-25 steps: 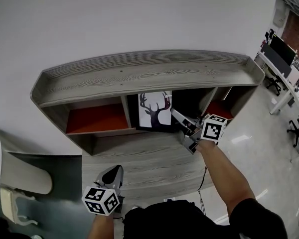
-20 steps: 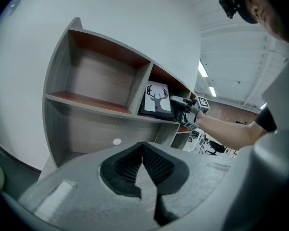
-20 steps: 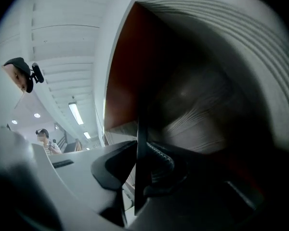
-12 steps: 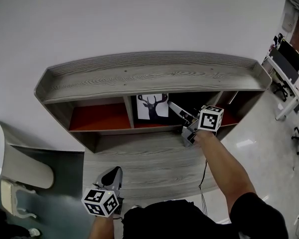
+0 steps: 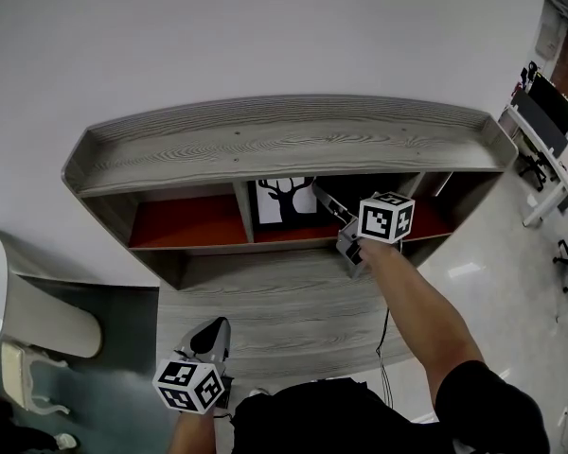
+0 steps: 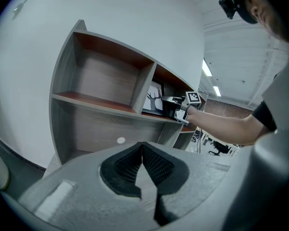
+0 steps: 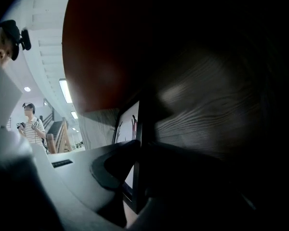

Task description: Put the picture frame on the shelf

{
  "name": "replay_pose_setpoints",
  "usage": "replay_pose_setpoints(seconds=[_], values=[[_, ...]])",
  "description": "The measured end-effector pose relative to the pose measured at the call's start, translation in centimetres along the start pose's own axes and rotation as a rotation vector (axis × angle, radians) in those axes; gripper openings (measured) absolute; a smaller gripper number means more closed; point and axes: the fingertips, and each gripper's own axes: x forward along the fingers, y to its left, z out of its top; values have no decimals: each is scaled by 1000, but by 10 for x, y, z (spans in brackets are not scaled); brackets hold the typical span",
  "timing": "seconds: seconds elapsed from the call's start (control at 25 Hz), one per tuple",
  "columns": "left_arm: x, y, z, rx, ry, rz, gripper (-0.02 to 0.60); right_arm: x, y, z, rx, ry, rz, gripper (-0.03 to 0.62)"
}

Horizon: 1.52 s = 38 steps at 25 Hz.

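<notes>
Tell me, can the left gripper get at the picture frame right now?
Probably not without a long reach. The left gripper hangs shut, low and well short of the shelf. The picture frame stands in the middle compartment, its edge between the right gripper's jaws, which have just been opening.

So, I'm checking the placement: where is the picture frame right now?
In the head view the picture frame is upright inside the middle compartment of the shelf, just right of the divider, its right edge gripped in the right claw.
</notes>
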Motion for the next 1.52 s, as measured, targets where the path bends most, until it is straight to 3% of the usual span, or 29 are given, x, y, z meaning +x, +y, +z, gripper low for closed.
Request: replay_pose_setpoints(seconds=[0.36,0.76,0.88,1.04,1.24,1.52], values=[[5,-4,-1,13,10,-28,9,5,-4,0,-68,35,-158,97],[5,-3,-2,24,20,-57,9,1,0,-3,-103,30,-194,108],[5,-5,-3,27,23,-67,9,2,4,-10,-126,58,-180,188],[4,-4,-4,27,26,-76,9,3,10,-14,-153,68,-178,209],[2,-4,-8,24,28,-83,9,1,8,-19,-156,77,-209,169],[2,-2,-12,22,37,-85,9,0,2,-15,-71,37,-230,133]])
